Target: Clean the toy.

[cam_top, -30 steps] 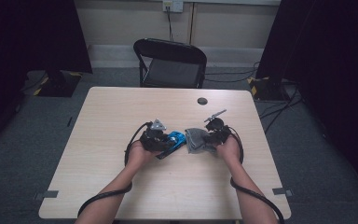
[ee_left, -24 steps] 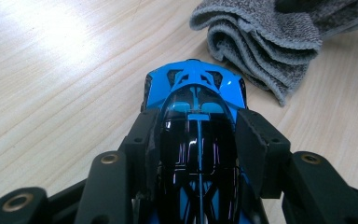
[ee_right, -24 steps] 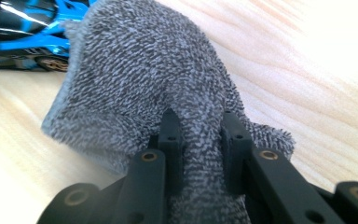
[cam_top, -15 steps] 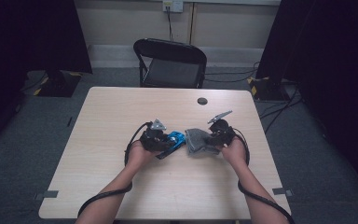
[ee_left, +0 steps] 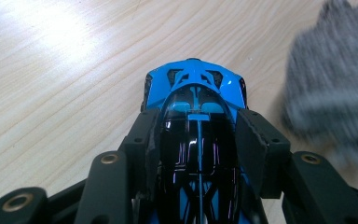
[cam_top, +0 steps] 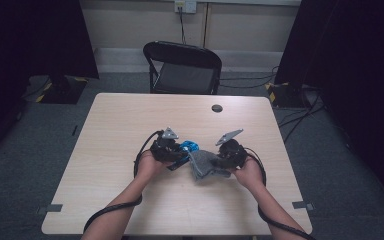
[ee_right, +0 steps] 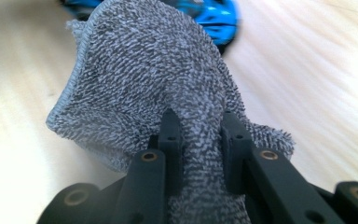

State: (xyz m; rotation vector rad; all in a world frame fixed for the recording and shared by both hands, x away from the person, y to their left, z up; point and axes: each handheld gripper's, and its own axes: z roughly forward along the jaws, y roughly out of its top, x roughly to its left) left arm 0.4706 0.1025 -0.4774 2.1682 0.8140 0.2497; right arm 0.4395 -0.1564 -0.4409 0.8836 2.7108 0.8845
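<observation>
A blue and black toy car [ee_left: 196, 107] lies on the wooden table, its nose pointing away in the left gripper view. My left gripper [ee_left: 198, 133] is shut on the car, one pad pressed against each side of its body. A grey terry cloth [ee_right: 158, 74] is pinched in my right gripper [ee_right: 200, 135], which is shut on a fold of it. In the high view the car [cam_top: 187, 148] sits at the table's middle under the left gripper [cam_top: 176, 150], with the cloth [cam_top: 202, 164] just right of it and the right gripper [cam_top: 220, 159] on the cloth's right side.
The light wooden table [cam_top: 130, 120] has a small round black grommet [cam_top: 217, 108] near its far edge. A black folding chair [cam_top: 182, 67] stands behind the table. Cables trail from both grippers off the near edge.
My right gripper has moved a little to the right with the cloth, pulling it away from the car. The left gripper and the car have stayed put.
</observation>
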